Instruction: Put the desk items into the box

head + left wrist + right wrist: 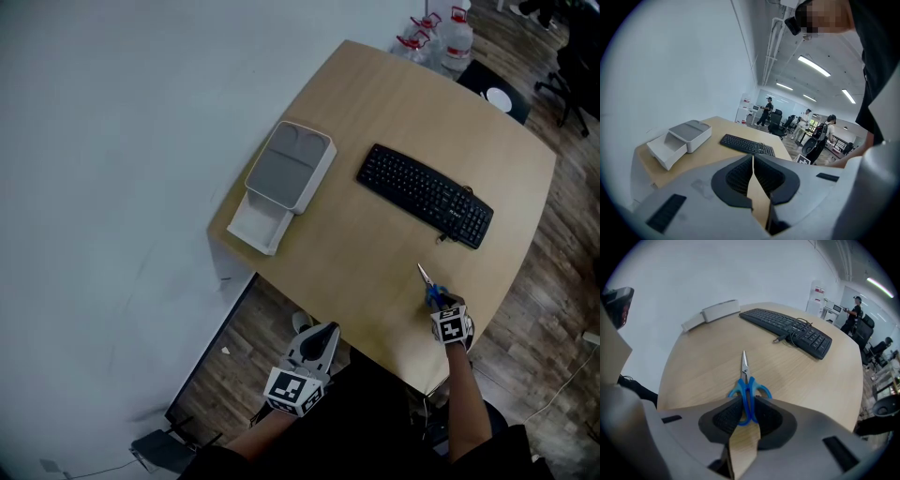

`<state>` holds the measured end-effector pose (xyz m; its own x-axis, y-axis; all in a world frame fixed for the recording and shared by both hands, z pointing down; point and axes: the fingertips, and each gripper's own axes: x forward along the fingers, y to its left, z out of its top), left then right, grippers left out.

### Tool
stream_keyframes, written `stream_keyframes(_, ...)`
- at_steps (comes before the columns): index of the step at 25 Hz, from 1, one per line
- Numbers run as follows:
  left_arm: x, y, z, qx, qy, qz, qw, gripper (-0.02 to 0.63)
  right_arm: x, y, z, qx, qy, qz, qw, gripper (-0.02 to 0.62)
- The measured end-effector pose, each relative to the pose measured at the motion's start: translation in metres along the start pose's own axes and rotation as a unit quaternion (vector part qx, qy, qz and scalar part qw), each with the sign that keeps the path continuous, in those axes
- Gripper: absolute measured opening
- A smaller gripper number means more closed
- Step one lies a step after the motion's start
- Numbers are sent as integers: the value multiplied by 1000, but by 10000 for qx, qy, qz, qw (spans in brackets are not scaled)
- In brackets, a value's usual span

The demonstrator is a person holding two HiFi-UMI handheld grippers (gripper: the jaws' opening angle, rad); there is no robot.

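Blue-handled scissors (429, 286) lie on the wooden table (356, 262) near its front right edge, blades pointing away from me. My right gripper (441, 305) points steeply down at them, and in the right gripper view its pads press on the blue handles (746, 392), so the gripper (746, 406) is shut on the scissors. A white box (289, 169) with a grey lid and a pulled-out drawer stands at the table's left edge. My left gripper (323, 336) hovers off the table's front edge; its jaws (753, 161) meet with nothing between them.
A black keyboard (424, 195) with a loose cable lies across the table's right half, between the scissors and the far edge. Water bottles (441, 33) and an office chair (567, 56) stand on the floor beyond the table. People walk far off in the left gripper view.
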<state>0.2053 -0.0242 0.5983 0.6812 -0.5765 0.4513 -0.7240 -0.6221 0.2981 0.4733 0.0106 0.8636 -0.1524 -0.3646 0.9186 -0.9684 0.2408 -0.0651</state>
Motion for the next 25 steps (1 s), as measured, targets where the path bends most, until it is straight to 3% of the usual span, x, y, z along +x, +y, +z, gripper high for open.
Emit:
stream_keyframes(13,-36,56,27,-96,-723,-261,9970,21,-57,34,41,121,-474,-825,9954,138)
stream_keyframes(25,-77,149,65,-133,-1073,-421,9932,21,-63,135,137,84,-819,-739,9939,138)
